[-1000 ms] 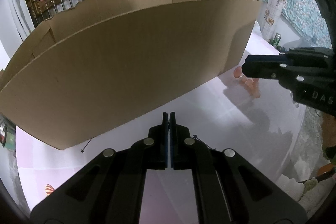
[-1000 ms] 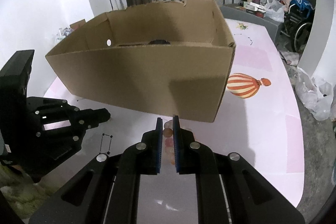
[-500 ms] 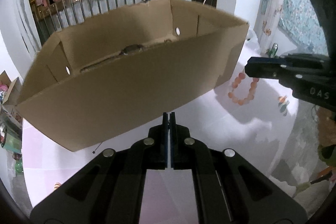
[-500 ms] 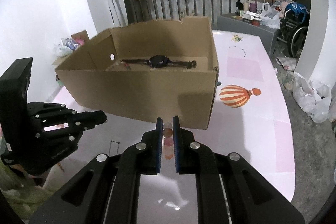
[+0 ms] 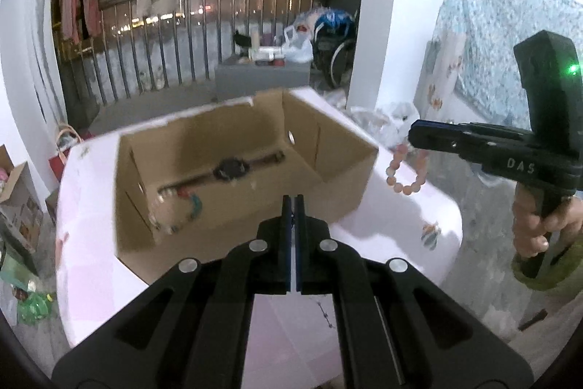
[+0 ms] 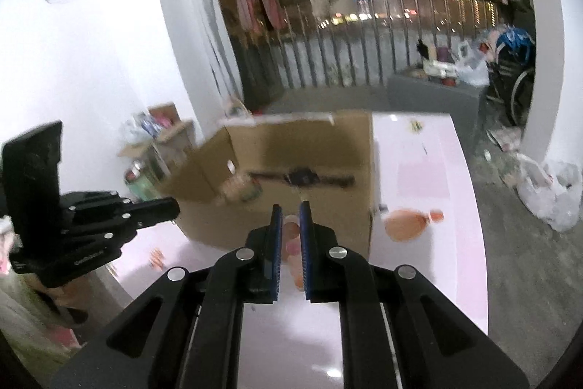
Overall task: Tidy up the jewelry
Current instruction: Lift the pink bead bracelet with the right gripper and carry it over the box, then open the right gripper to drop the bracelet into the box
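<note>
An open cardboard box (image 5: 328,192) stands on the pink table (image 5: 400,236). Inside it lie a black wristwatch (image 5: 229,168) and a pale and teal bead bracelet (image 5: 182,210). My right gripper (image 5: 413,133) is shut on a pink bead bracelet (image 5: 404,170), which hangs in the air to the right of the box, above the table. In the right wrist view the beads (image 6: 291,239) sit between the blue pads (image 6: 276,243). My left gripper (image 5: 293,203) is shut and empty, raised in front of the box. It shows at the left of the right wrist view (image 6: 171,206).
A balloon picture (image 6: 408,225) is printed on the table right of the box (image 6: 291,141). A thin chain (image 5: 324,312) lies on the table near my left gripper. Beyond the table are a railing, hanging clothes, a grey cabinet (image 5: 262,77) and floor clutter.
Both grippers have risen well above the table, and the box interior has come into view. The pink bead bracelet has lifted off the table and hangs from my right gripper.
</note>
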Demonstrator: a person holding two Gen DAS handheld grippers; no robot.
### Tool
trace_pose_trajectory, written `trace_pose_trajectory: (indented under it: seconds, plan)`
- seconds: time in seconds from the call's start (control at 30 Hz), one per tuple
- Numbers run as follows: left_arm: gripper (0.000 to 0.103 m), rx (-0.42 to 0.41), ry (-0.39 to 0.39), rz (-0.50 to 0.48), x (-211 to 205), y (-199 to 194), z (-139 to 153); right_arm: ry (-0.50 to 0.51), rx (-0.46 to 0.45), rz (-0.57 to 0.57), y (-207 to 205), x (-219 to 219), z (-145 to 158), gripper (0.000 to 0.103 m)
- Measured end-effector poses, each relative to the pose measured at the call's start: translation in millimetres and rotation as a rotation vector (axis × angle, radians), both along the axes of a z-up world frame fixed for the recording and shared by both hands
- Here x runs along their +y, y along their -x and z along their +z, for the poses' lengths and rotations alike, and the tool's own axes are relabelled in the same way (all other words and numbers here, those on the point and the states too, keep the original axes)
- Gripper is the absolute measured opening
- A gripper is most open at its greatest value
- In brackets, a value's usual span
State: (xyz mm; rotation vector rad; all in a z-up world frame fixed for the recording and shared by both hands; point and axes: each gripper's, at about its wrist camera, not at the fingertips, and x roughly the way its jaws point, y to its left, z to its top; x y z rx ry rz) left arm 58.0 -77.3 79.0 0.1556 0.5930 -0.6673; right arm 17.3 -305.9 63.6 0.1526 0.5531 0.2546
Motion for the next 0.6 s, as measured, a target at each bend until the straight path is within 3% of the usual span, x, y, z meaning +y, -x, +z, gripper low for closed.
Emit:
trace_pose_trajectory:
  seconds: [0.2, 0.3, 0.5, 0.6]
  plan:
    - [0.001, -0.004, 0.040, 0.082, 20.4, -34.6, 21.6, -0.042, -0.035, 0.043, -33.5, -12.1, 22.0, 0.010]
    - [0.001, 0.080, 0.057, 0.101, 26.6, -67.3, 13.7, -0.064, 0.010, 0.065, -59.5, -17.6, 14.5, 0.010]
    - [0.001, 0.301, -0.006, 0.127, 20.2, -126.0, -34.0, -0.072, 0.151, 0.097, -117.2, -24.0, -15.8, 0.010]
    - [0.001, 0.372, -0.019, 0.131, 17.4, -146.0, -52.4, -0.051, 0.215, 0.111, -140.1, -23.1, -30.9, 0.010]
